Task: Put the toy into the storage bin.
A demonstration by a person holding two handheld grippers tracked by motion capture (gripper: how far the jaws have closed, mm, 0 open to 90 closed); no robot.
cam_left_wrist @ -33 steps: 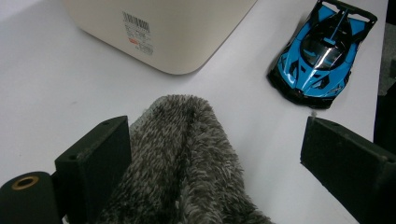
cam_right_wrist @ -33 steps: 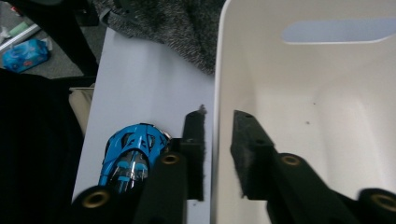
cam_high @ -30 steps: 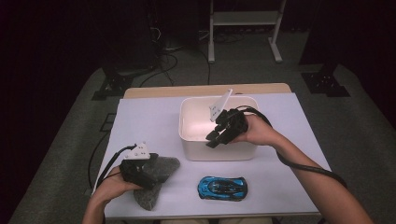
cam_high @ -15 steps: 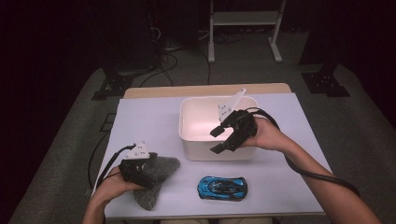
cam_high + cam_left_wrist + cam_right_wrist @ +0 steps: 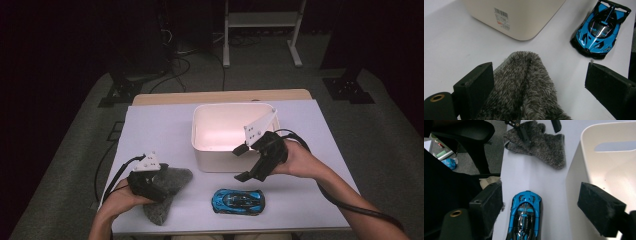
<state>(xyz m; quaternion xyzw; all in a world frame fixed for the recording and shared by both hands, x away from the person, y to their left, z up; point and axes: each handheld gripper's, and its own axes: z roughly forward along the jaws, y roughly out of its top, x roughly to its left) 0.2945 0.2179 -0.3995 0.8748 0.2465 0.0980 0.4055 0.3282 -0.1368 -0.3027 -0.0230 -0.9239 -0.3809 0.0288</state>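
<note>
On the table: a white bin, a blue toy car and a grey furry cloth, with a gripper in each hand.
Left gripper: it sits low at the near left corner, over the cloth; its jaws stand wide apart, and in the left gripper view the pile of the cloth rises between them, brushing the left jaw and well short of the right one.
Cloth: grey and shaggy, it lies flat on the table left of the car, and part of it hangs past the near edge in the high view.
Right gripper: it is held over the near right corner of the bin, tilted down towards the car; its jaws are spread wide, with nothing between them.
Car: glossy blue with a black roof, it rests on its wheels just in front of the bin and apart from it; in the right gripper view it lies lengthwise below the gap of the jaws.
Bin: cream-white, with rounded corners and a slot handle in one wall; its inside looks bare where it can be seen.
Writing: a small sticker with a barcode and a red mark sits on the outer wall of the bin in the left gripper view; the print is too small to read, though it looks like a shop label.
</note>
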